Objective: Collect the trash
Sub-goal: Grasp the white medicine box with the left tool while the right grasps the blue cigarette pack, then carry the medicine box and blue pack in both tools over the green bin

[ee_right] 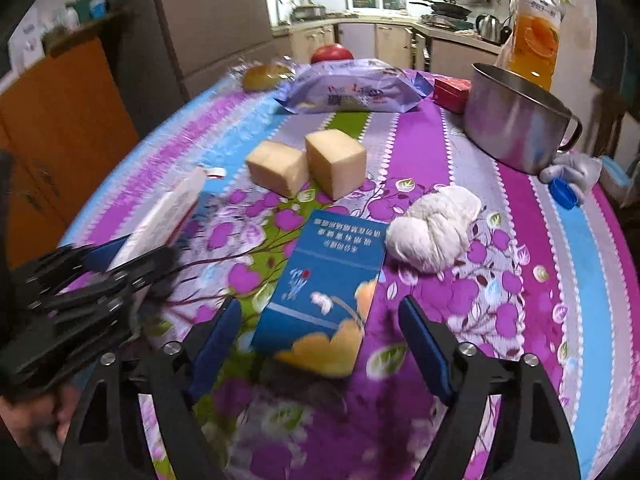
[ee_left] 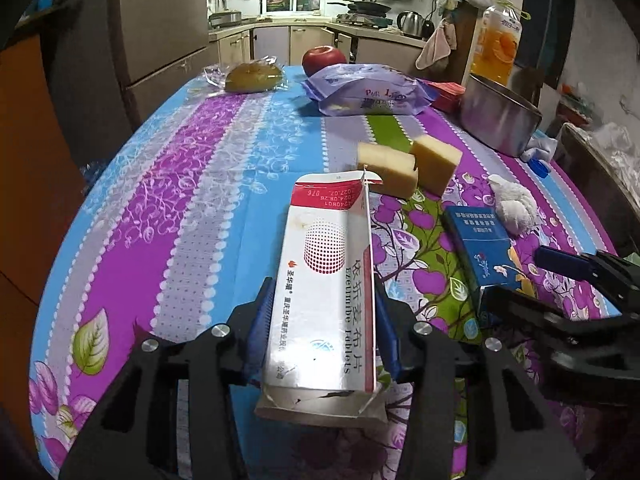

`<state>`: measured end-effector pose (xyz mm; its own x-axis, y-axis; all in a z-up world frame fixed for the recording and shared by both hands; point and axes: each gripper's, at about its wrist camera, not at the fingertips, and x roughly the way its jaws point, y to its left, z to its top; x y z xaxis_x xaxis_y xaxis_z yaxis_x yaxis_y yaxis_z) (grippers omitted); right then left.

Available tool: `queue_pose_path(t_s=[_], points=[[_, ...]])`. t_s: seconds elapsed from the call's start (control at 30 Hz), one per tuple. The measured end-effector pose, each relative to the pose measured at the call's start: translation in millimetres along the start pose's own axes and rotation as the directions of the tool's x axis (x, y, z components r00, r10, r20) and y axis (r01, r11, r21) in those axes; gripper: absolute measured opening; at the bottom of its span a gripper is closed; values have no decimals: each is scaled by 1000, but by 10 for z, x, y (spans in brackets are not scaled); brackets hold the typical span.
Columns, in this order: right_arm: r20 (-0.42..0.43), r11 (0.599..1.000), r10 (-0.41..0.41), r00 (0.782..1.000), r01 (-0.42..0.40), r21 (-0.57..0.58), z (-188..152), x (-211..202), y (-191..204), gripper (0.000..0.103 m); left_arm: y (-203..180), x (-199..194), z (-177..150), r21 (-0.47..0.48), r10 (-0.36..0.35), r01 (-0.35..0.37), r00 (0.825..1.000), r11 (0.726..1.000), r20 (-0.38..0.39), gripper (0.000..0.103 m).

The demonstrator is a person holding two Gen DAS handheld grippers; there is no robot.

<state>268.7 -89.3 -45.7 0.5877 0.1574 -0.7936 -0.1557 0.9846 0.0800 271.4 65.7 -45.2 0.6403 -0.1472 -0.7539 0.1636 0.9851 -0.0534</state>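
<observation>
My left gripper [ee_left: 323,312] is shut on a white and red medicine box [ee_left: 324,280], its blue pads pressing both long sides; the box's end flaps hang open. In the right wrist view that gripper [ee_right: 120,256] shows at the left edge with the white box [ee_right: 168,212] in it. A flat blue carton [ee_right: 332,276] lies on the flowered tablecloth [ee_right: 500,320]. My right gripper [ee_right: 320,320] stands open astride its near end, with a gap at each pad. A crumpled white tissue [ee_right: 434,232] rests just right of the carton.
Two pale yellow blocks [ee_right: 308,164] sit mid-table. Behind them lie a purple packet [ee_right: 356,92], an apple [ee_right: 332,54] and bagged bread [ee_right: 264,74]. A steel pot [ee_right: 516,120], a red box [ee_right: 452,92], a juice bottle [ee_right: 536,36] and a blue cap [ee_right: 564,194] stand at the right.
</observation>
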Motion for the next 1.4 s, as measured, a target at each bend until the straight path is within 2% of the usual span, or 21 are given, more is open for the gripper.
queue_pose_path(t_s=[0.1,0.17,0.23,0.47,0.6,0.73,0.8,0.97,1.07,1.4], points=[[-30,998,-56,998,56,-11,27,150,52,73,1,37,-13,-4,-15,15,1000,1000,-7,44],[-19,997,-75,997,75,-16,21,183,52,70,-18,54,-18,1,-18,18,1000,1000,-7,44],[-12,997,-81,997,81,-9,25,182,53,63,-37,57,-31,5,-25,25,1000,1000,-7,44],[44,995,-95,995,94,18,-82,99,64,61,-29,-2,-77,-7,-33,33,999,999,10,44],[139,996,-94,986,93,16,-214,-199,97,61,-42,-119,-106,-15,-25,26,999,1000,37,44],[267,992,-122,956,125,6,-345,-608,142,61,-173,-363,-125,-10,-10,11,993,1000,117,44],[335,988,-145,931,152,5,-437,-847,121,61,-282,-528,-147,-3,1,-1,985,1000,171,44],[437,980,-197,878,191,57,-649,-1354,-75,61,-545,-855,-214,13,22,-26,962,1000,272,44],[462,975,-220,859,207,80,-717,-1587,-227,61,-727,-981,-236,28,0,-9,954,1000,299,44],[475,950,-312,823,262,170,-1011,-2125,-779,61,-1400,-1248,-196,110,-91,56,934,992,345,44]])
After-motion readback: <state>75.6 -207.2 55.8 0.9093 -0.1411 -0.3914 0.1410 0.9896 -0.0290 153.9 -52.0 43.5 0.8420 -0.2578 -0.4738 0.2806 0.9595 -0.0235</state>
